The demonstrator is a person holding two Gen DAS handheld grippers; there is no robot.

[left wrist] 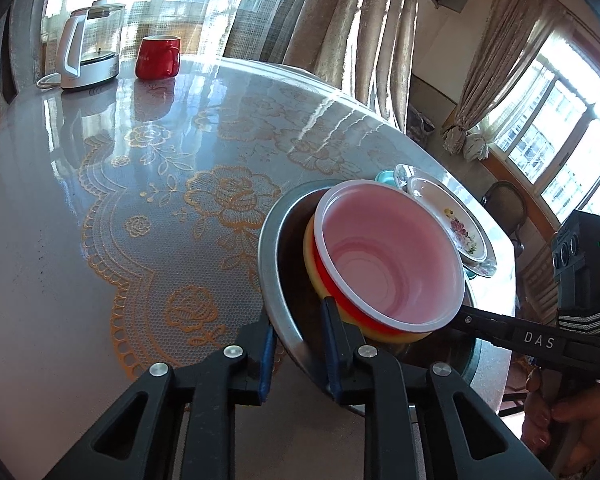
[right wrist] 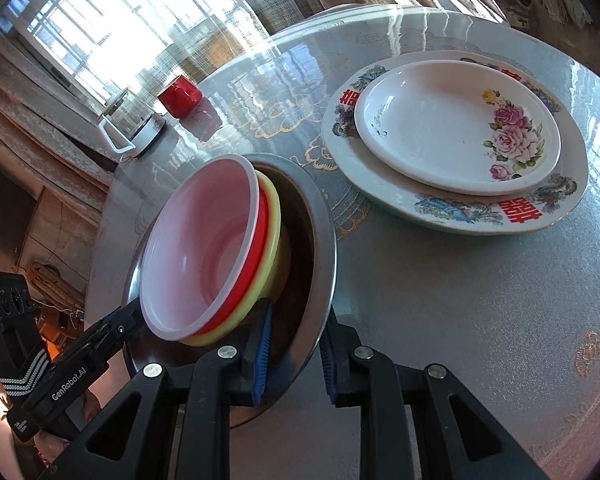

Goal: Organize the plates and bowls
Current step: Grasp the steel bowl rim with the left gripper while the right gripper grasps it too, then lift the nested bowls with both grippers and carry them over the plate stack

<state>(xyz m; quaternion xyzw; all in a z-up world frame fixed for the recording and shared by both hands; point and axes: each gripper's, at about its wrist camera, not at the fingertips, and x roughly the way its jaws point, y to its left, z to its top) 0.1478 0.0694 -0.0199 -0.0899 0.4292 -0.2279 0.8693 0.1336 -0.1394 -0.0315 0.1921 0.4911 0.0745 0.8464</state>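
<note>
Sunlit room with heavy curtains [left wrist: 340, 20] and barred windows [right wrist: 100, 12]; round counter [left wrist: 100, 240] under a glossy cover printed with gold lace roses. Largest item: steel basin [left wrist: 274, 264], shallow, wide-rimmed, standing near the counter's front edge. Nested in it, tilted against the inner wall: a yellow bowl [right wrist: 274, 216] at the bottom, a red bowl [right wrist: 262, 220] inside that, and a pink bowl [left wrist: 388, 252] with a white rim uppermost. Beside the basin, apart from it: a large plate [right wrist: 384, 196] with red characters and blue-green decoration, carrying a smaller white plate [right wrist: 432, 128] with pink roses, stacked centrally. At the far side of the counter: a glass kettle [left wrist: 90, 46] with white handle on its base, and a red mug [left wrist: 158, 58] just beside it. Left gripper [left wrist: 298, 344]: jaws straddle the basin's near rim, one blue pad outside, one inside, with a visible gap at the outer pad; whether they press the rim cannot be told. Right gripper [right wrist: 294, 354]: jaws likewise set on either side of the basin rim at the opposite side, blue pads flanking the metal edge, grip not confirmable. Each gripper's black body shows in the other's view, a hand [left wrist: 560, 420] on the right one.
</note>
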